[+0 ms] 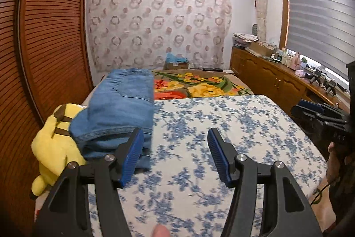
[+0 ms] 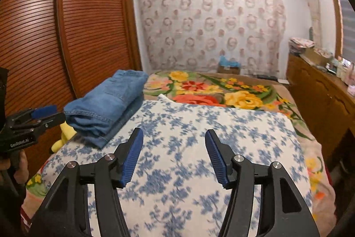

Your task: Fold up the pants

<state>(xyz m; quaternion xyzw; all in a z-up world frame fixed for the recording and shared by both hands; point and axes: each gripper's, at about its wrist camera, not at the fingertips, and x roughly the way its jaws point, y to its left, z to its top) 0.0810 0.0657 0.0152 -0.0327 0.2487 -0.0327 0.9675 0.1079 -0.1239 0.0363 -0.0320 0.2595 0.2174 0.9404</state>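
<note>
Folded blue denim pants (image 1: 119, 108) lie in a thick stack at the left side of the bed, on the white and blue flowered cloth (image 1: 221, 126). In the right wrist view the pants (image 2: 106, 103) sit to the far left. My left gripper (image 1: 175, 134) hangs open over the cloth just right of the stack's near end, nothing between its blue pads. My right gripper (image 2: 174, 134) is open too, above the bare cloth (image 2: 199, 130) and apart from the pants. Each gripper shows in the other's view: the left gripper (image 2: 42, 114) at the left edge, the right gripper (image 1: 315, 112) at the right.
A yellow plush toy (image 1: 53, 148) lies against the pants at the bed's left edge. A wooden louvred wardrobe (image 1: 44, 37) stands close on the left. A flowered blanket (image 2: 221, 92) covers the far bed. A wooden cabinet (image 1: 277, 79) with clutter runs along the right.
</note>
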